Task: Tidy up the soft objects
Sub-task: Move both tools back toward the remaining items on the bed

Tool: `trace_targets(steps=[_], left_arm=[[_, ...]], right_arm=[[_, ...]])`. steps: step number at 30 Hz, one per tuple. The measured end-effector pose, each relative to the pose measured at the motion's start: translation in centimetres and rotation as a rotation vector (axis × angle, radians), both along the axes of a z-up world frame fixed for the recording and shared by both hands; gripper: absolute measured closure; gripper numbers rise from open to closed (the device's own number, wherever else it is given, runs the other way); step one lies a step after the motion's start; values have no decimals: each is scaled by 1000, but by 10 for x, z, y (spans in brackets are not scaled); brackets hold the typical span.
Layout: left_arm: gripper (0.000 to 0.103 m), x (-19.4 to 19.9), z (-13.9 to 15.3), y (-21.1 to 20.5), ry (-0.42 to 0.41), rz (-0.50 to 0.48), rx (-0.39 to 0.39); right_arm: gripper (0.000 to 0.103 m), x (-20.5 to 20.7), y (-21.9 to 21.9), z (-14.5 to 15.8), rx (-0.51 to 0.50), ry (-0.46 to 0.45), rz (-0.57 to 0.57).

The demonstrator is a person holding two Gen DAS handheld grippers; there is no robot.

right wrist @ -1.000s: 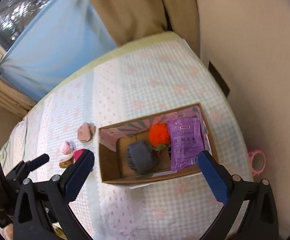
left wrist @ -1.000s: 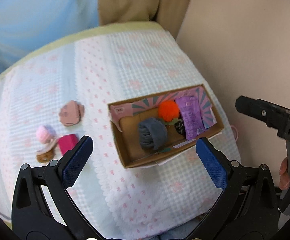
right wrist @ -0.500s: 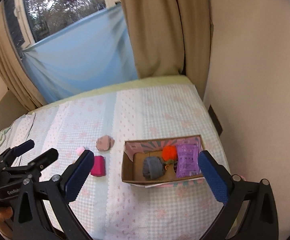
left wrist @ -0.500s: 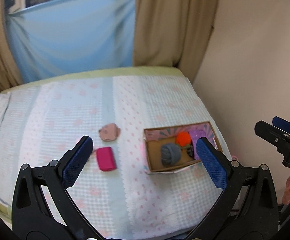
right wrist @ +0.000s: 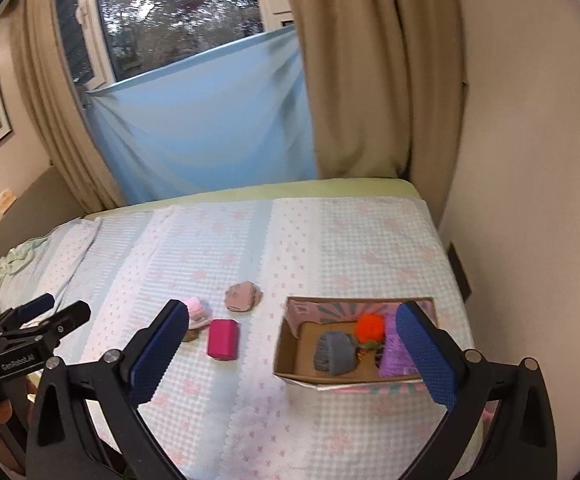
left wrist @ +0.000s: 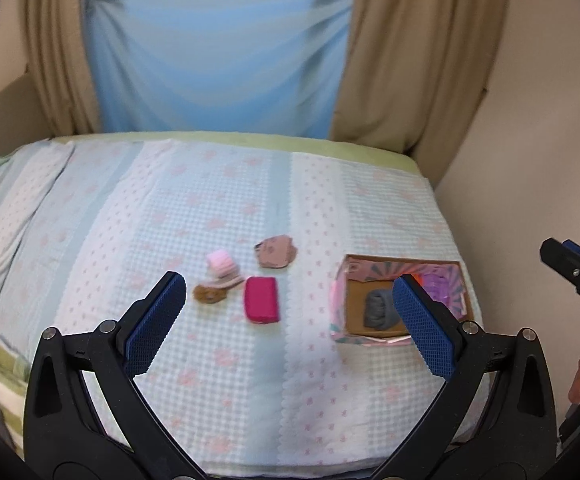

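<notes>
Jaws on both my left gripper [left wrist: 290,316] and right gripper [right wrist: 291,348] stand wide and empty above the bed. I judge it partly done — a grey roll [right wrist: 333,354], orange pompom [right wrist: 369,328] and purple packet [right wrist: 395,356] sit in the cardboard box [right wrist: 286,350]; the magenta pad [right wrist: 222,339] and three small pieces beside it lie outside.

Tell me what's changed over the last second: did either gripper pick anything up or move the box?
Both grippers pulled back and up from the bed; the view widened from the cardboard box to the whole bed and window. The left gripper and right gripper remain open and empty. The box, its contents and the loose magenta pouch lie unmoved.
</notes>
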State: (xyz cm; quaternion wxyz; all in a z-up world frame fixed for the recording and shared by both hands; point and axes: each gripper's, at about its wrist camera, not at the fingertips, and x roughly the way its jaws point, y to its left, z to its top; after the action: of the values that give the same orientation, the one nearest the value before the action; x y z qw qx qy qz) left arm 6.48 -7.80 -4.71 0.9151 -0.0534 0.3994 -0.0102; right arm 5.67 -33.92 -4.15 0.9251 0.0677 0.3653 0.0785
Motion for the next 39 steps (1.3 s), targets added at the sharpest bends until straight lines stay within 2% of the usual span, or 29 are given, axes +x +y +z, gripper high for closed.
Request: trace_targets(steps=[9,19,28,33,39], left_arm=[[0,18,-26,41,49,49,-42],[0,92,-78,97,140,46,-111],[0,181,-166,139,254,94,-152],[2,226,-222,146,314,129,-183],[4,260,-288,146,379,173,-204]], right_arm=[[0,25,39,-15,21,29,68],[0,79,99,-38,16,54,50],[0,168,159,-99,-3,136,42],[0,219,184,-148,-7,198,61],[0,273,200,-215,-20,273,78]])
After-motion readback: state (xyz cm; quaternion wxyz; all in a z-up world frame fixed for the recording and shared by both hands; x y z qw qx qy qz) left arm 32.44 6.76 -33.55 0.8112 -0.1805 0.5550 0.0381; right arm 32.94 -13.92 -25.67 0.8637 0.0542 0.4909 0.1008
